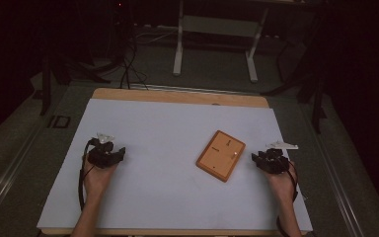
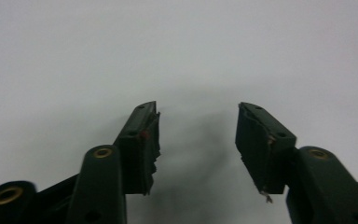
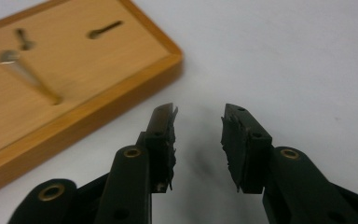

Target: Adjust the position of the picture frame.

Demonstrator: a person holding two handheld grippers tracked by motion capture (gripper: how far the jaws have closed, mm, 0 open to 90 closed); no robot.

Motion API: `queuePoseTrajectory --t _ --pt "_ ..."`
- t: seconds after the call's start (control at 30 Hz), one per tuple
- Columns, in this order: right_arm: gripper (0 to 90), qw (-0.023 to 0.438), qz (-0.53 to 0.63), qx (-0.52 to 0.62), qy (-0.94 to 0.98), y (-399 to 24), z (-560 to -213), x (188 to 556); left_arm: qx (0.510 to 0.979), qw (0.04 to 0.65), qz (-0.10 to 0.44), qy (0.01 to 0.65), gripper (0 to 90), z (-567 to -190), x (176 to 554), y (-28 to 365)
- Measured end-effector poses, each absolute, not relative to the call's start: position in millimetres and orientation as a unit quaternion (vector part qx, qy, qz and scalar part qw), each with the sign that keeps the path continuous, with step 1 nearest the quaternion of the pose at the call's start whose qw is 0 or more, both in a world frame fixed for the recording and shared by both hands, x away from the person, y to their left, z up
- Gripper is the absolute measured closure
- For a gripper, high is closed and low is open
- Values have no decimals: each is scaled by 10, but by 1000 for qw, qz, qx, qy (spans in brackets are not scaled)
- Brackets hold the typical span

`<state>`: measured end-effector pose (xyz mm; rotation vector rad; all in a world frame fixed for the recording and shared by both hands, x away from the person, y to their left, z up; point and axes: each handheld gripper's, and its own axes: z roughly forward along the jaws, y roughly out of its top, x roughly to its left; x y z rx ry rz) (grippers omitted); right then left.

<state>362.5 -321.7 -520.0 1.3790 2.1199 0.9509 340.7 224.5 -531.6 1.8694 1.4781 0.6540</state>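
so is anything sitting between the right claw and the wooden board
Nothing visible. The right claw is open beside the wooden board, with bare white table sheet between them.

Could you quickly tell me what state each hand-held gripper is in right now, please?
Left hand-held gripper: open, nothing between its jaws, over the bare white table.
Right hand-held gripper: open, holding nothing, beside the wooden board.

The high view looks forward and down on the whole desk (image 1: 168,197), while each tool camera skims it closely, the right sharing the wooden board (image 3: 65,88).
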Motion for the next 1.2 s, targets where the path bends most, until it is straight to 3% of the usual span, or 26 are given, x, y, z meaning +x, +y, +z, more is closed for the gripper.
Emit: queuePoseTrajectory --t 0.53,0.8,1.2 --pt "561 185 345 437 810 -3116 -5074 3516 751 323 215 535 527 -5248 3394 2131" --pt "501 185 348 415 820 -3061 -5027 3483 743 326 208 546 526 -5229 3383 2145" --pt "481 174 360 399 826 -2973 -5010 3473 733 347 185 555 526 -5179 3358 2158"
